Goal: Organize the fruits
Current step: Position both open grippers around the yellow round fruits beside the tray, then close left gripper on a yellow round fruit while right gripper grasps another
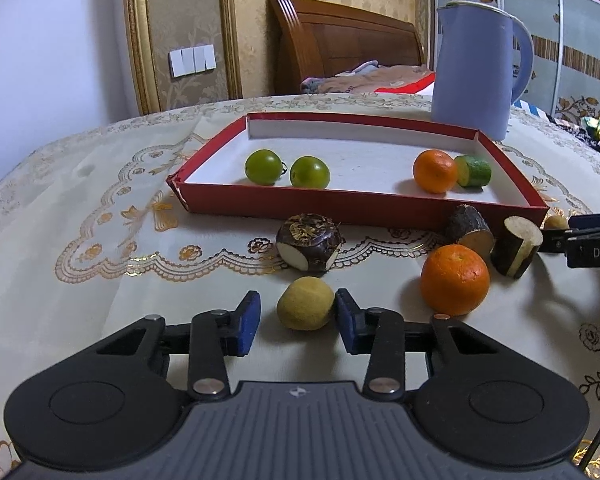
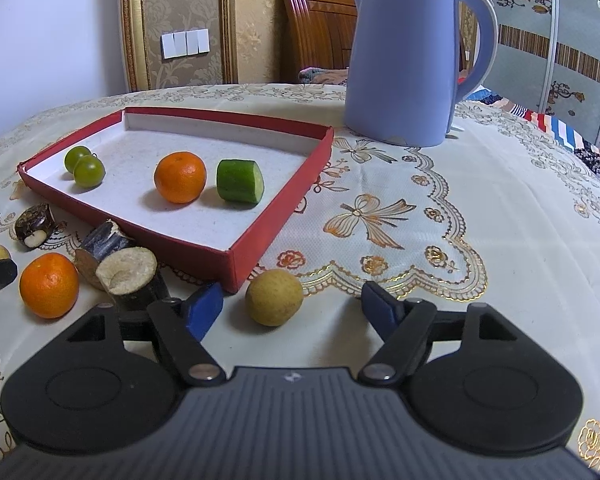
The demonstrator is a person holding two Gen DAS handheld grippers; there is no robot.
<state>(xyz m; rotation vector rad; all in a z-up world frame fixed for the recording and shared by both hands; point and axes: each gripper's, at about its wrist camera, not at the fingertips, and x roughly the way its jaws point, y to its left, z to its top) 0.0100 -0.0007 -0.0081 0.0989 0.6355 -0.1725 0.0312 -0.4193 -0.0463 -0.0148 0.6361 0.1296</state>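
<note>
My left gripper (image 1: 297, 312) is open around a yellow-brown round fruit (image 1: 306, 304) on the tablecloth. Its right pad touches the fruit and its left pad stands just clear. My right gripper (image 2: 294, 304) is open wider around a second yellow-brown fruit (image 2: 274, 298), with a gap on both sides. Behind them lies a red tray (image 1: 340, 204) with a white floor, holding two green fruits (image 1: 263, 167), an orange (image 1: 435, 171) and a cucumber piece (image 1: 474, 171). In front of the tray sit a loose orange (image 1: 455, 280), a dark water chestnut (image 1: 310, 242) and two sugar cane pieces (image 1: 516, 246).
A tall blue kettle (image 2: 404, 60) stands behind the tray's right corner. The sugar cane pieces (image 2: 130, 274) lie right beside my right gripper's left finger, near the tray's corner (image 2: 236, 268). Embroidered cloth covers the table; a bed and wardrobe stand beyond.
</note>
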